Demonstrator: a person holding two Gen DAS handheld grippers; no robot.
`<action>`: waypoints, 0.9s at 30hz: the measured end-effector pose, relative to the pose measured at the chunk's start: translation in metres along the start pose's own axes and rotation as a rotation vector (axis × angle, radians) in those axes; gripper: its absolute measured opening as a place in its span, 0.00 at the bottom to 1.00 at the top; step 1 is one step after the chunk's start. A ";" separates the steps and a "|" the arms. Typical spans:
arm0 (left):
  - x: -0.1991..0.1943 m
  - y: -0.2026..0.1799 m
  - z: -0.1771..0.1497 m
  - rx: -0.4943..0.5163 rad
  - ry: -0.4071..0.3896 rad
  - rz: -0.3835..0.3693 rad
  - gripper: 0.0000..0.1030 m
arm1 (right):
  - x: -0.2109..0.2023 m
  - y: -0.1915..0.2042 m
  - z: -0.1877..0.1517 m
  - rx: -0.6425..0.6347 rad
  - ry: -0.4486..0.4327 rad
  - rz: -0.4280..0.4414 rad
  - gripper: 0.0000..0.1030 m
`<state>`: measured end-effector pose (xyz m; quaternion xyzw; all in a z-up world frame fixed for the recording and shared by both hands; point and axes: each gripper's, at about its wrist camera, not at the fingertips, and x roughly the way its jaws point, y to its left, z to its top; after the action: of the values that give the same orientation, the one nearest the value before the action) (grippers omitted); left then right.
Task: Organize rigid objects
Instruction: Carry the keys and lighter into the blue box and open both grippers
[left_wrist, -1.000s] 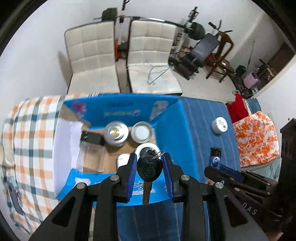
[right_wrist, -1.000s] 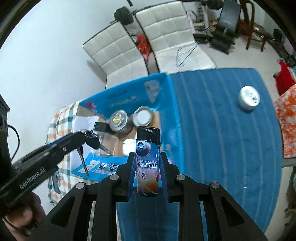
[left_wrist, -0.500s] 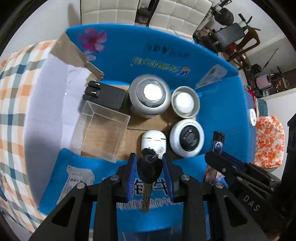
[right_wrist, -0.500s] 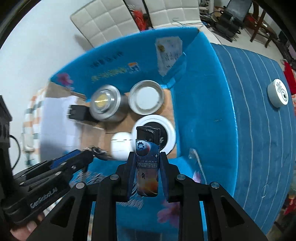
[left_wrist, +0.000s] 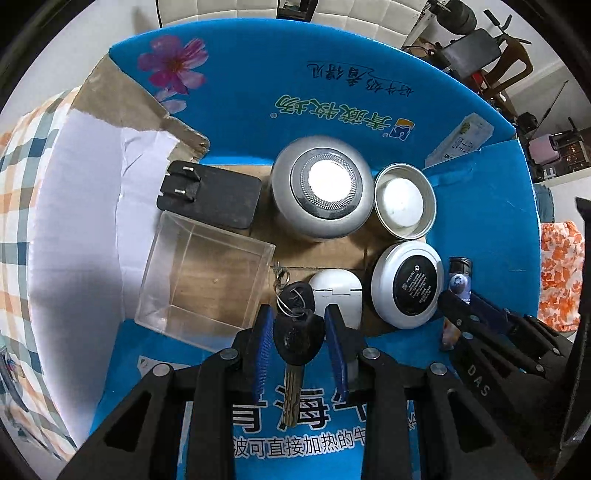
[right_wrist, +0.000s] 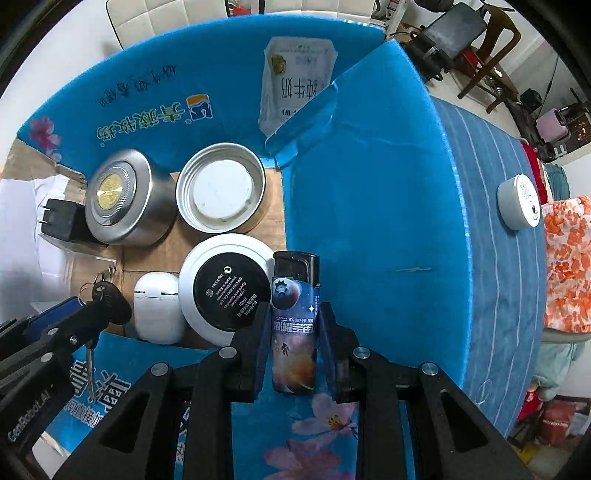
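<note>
An open blue cardboard box (left_wrist: 332, 92) holds a black charger (left_wrist: 214, 199), a clear plastic box (left_wrist: 203, 284), a silver can (left_wrist: 321, 192), an open tin (left_wrist: 404, 199), a white jar with a black label (left_wrist: 410, 284) and a white earbud case (left_wrist: 336, 291). My left gripper (left_wrist: 299, 326) is shut on a black key (left_wrist: 298, 338) with rings, hanging over the box's near edge beside the earbud case. My right gripper (right_wrist: 294, 323) is shut on a space-print lighter (right_wrist: 294, 317), upright just right of the white jar (right_wrist: 225, 284).
A small white round tin (right_wrist: 517, 201) lies on the blue striped tablecloth (right_wrist: 491, 258), right of the box. A checked cloth (left_wrist: 22, 184) covers the table to the left. White chairs and gym equipment stand beyond the table.
Both grippers have come forward and down over the box, so its contents fill the views. The key and the lighter stay held.
</note>
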<state>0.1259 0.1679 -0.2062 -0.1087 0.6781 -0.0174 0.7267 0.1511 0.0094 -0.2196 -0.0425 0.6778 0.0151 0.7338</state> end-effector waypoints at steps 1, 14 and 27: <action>0.000 -0.001 0.000 0.002 0.000 0.002 0.25 | 0.003 0.000 0.002 0.002 0.007 0.003 0.26; -0.004 -0.023 0.002 0.046 -0.025 0.046 0.63 | 0.002 0.005 0.002 -0.027 0.008 0.004 0.27; -0.041 -0.016 -0.015 0.013 -0.103 0.131 0.99 | -0.036 -0.003 -0.020 -0.048 -0.029 0.052 0.69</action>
<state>0.1101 0.1569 -0.1643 -0.0599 0.6454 0.0314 0.7609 0.1285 0.0063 -0.1855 -0.0422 0.6676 0.0511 0.7416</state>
